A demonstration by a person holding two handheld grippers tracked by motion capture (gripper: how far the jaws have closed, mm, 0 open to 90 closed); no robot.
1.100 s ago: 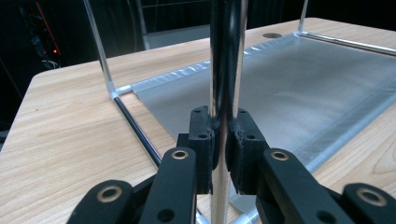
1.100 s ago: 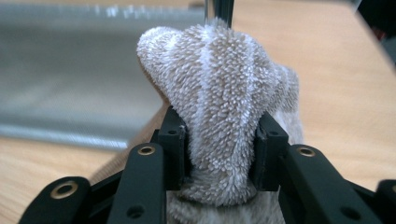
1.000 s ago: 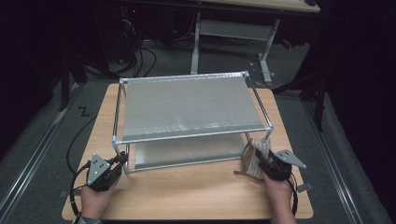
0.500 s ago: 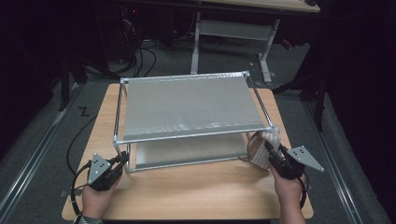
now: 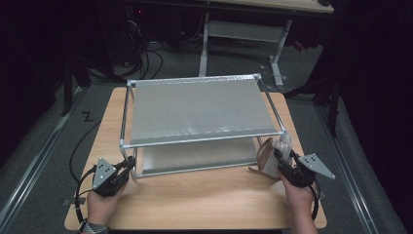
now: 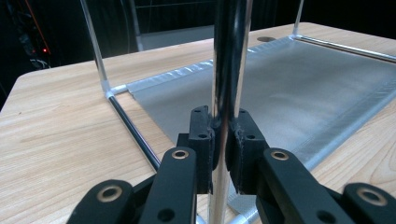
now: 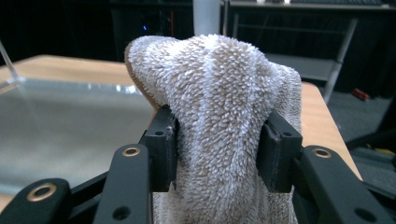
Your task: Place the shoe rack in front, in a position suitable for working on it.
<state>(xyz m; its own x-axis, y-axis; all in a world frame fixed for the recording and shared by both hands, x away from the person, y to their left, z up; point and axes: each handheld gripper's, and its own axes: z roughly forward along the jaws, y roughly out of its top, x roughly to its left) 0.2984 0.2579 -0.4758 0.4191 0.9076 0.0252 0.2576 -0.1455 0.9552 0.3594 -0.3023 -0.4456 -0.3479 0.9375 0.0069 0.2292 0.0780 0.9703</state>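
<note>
**Both hands low at the table's near edge, each gripper clamped tight**

The left hand (image 5: 100, 207) sits at about seven o'clock, its left gripper (image 5: 127, 165) angled toward one o'clock with jaws pressed together around a thin upright post (image 6: 227, 70). The right hand (image 5: 298, 197) sits at five o'clock, its right gripper (image 5: 278, 155) pointing toward eleven o'clock, jaws squeezing a bunched towel (image 7: 219, 116).

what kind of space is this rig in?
Likely a lab or workshop, dimly lit: a wooden table carrying a metal two-tier rack, loose cables on the floor, and another desk frame behind.
</note>
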